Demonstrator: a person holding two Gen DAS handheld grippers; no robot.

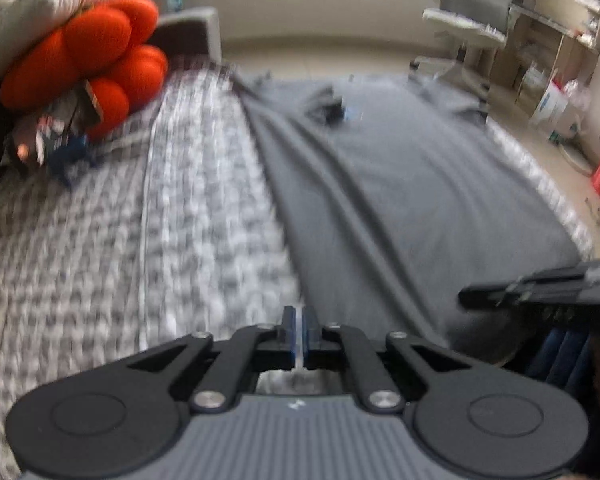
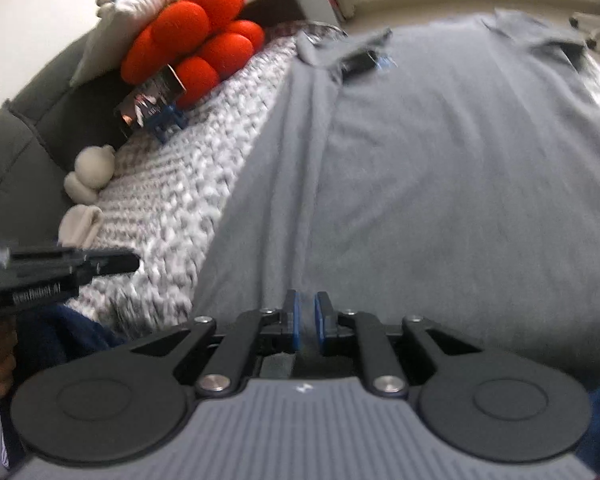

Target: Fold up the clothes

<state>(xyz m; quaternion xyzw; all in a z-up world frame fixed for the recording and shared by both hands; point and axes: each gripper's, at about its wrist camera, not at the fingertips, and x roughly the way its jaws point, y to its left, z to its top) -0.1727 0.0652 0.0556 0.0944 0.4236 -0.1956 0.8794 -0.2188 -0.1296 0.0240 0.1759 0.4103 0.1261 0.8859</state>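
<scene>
On the knit bedspread (image 1: 100, 248), both tools (left (image 1: 299, 312), right (image 2: 305, 300)) pinch the grey shirt's (image 2: 440, 184) hem.

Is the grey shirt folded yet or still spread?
Spread: the grey shirt lies full length on the bed, collar at the far end.

Shirt (image 2: 440, 168): I see it spread flat on the bed cover (image 2: 172, 184), collar end far from me, hem end nearest.
Bed cover: bare to the shirt's left.
Cushion (image 2: 196, 36): at the far left of the bed, leaning on a pillow (image 2: 140, 4).
Soft toy (image 2: 90, 174): left edge of the bed, nearer me than the cushion.
Office chair (image 1: 472, 20): on the floor beyond the bed, far right.
Shelves (image 1: 556, 40): right of the chair.
Left gripper (image 1: 299, 320): at the shirt's near left edge.
Right gripper (image 2: 306, 312): over the hem, right of the left gripper.
</scene>
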